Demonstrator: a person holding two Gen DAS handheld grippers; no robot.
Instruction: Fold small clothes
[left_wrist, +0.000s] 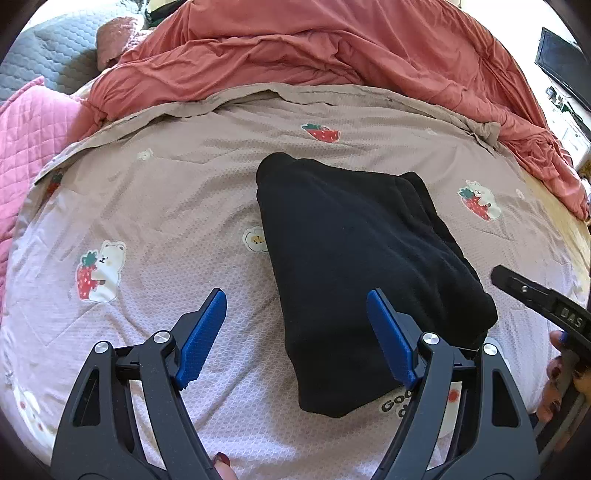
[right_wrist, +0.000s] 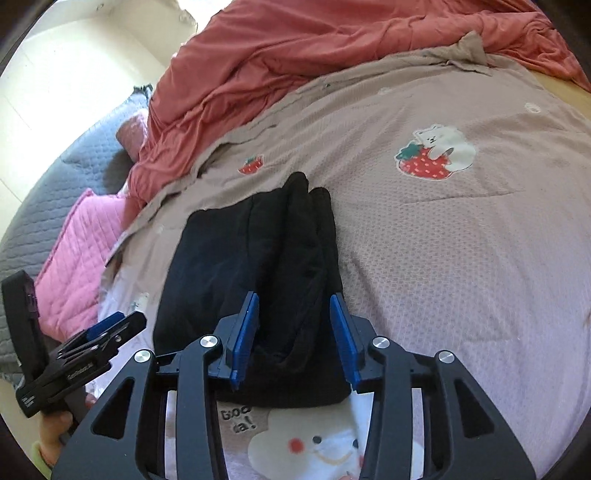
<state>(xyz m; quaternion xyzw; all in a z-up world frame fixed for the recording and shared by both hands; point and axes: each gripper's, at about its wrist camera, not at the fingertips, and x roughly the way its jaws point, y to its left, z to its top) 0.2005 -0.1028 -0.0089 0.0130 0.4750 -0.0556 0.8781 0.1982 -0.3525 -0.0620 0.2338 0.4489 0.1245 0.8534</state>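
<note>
The left gripper is being held wide apart above the bedspread, nothing between its blue pads; in the left wrist view its right pad is hanging over the near left part of the black garment, its left pad over bare bedspread. Contact with the cloth cannot be told. The right gripper is being held at a narrower, partly parted gap, straddling the near end of the black garment; cloth is being seen between the pads, but no pressing on it is being shown, so it is being read as released, not gripped.

The garment is lying as a folded, roughly rectangular stack near the middle of the bedspread, toward its near edge, just beyond the printed cloud face. Stacked layers are being shown along its right side in the right wrist view. The far end is looking a little uneven, with one layer poking out past the rest.

Judged from this: the folding of this piece is being taken as largely done, with both grippers free of it. What is possibly being left: tidying the far end, or one more fold in half. No other small clothes are being seen on the bedspread; the red duvet is bunched along the far edge, a pink quilted pillow at the far left corner.
</note>
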